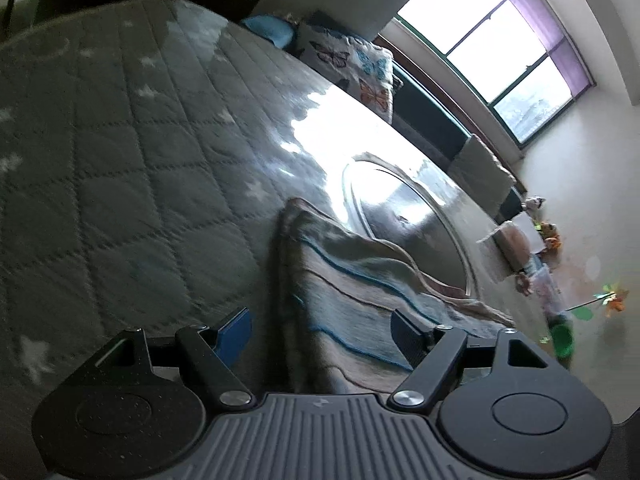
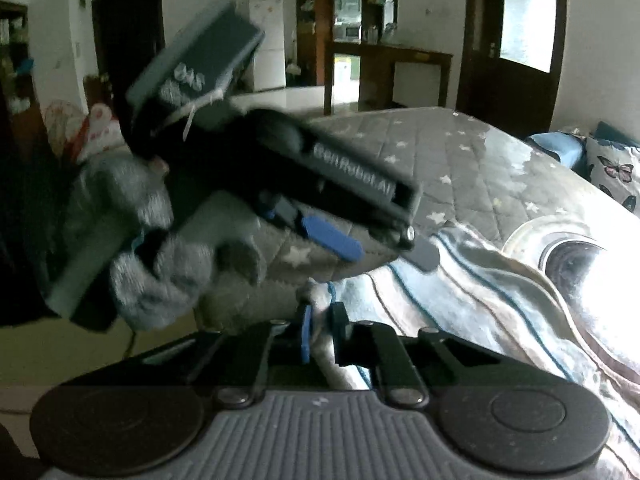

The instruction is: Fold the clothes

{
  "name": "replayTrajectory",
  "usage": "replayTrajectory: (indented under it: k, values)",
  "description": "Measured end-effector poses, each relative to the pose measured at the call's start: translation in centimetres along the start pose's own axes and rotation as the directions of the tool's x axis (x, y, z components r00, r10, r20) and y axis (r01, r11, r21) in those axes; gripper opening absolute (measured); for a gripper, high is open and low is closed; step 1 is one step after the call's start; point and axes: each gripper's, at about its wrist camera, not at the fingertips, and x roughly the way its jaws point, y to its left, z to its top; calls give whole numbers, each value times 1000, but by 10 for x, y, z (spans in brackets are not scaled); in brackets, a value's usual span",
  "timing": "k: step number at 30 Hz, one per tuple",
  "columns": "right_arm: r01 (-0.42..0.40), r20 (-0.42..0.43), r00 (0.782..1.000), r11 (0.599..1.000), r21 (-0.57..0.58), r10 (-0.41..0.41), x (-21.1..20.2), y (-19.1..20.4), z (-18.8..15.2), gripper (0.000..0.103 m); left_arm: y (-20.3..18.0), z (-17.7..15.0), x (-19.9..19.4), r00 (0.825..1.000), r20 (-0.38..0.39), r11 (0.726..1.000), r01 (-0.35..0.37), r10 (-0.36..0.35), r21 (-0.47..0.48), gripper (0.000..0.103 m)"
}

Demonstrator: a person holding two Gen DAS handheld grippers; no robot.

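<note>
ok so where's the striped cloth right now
The striped cloth lies on the star-quilted bed, between the open left gripper fingers, its corner pinched by the right gripper.

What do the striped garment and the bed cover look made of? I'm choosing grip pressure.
Striped garment: soft, matte, seemingly knit or fleecy fabric; it drapes in folds and its edges look fuzzy. Bed cover: quilted padded textile with stitched diamond lines and printed stars; a faint sheen near the window hints at a smooth synthetic, though that is uncertain.

- "GenRobot.AI" in pale letters runs along the dark side of the left gripper (image 2: 384, 248), seen from the right wrist view
- A white mark on its grey top block is too blurred to read
</note>
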Motion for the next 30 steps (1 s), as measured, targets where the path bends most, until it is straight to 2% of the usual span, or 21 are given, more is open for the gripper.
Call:
replayTrajectory:
  k: [3,4,5,7,8,12,15,18,23,26,30]
  values:
    - [-10,26,1000,1000,28,10,-10,-4,2,8,0,0,6,998,-34,997,60,-62,-47,68]
    - [-17,34,999,999,40,15,-13,-6,2,8,1,-1,9,996,-45,995,75,-78,-65,59]
    - [-23,40,999,999,47,22,-16,-8,2,8,2,-2,13,994,-55,993,85,-90,-80,44]
    - [-30,47,999,998,49,27,-18,-9,0,8,3,-3,19,993,-71,991,92,-99,-99,22]
    - [-33,48,998,998,53,31,-19,-10,-1,8,3,-3,20,992,-73,990,94,-102,-107,18]
    - [-60,59,997,993,105,54,-31,-27,-9,20,0,-3,17,994,-62,991,88,-94,-97,14]
    - [-33,70,997,987,156,22,-45,-50,-20,20,0,0,16,994,-55,992,84,-89,-93,13]
    - [70,50,995,976,207,-82,-53,-74,-32,20,-4,2,16,995,-48,993,82,-86,-85,12]
    - [258,-32,965,915,310,-261,-48,-122,-56,20,-8,4,17,996,-45,994,75,-79,-76,12]
    - [319,-67,947,889,327,-315,-38,-140,-66,20,-9,5,16,996,-42,995,72,-76,-74,12]
    - [368,-92,929,879,303,-358,-24,-153,-73,20,-14,5,14,996,-31,995,82,-84,-65,12]
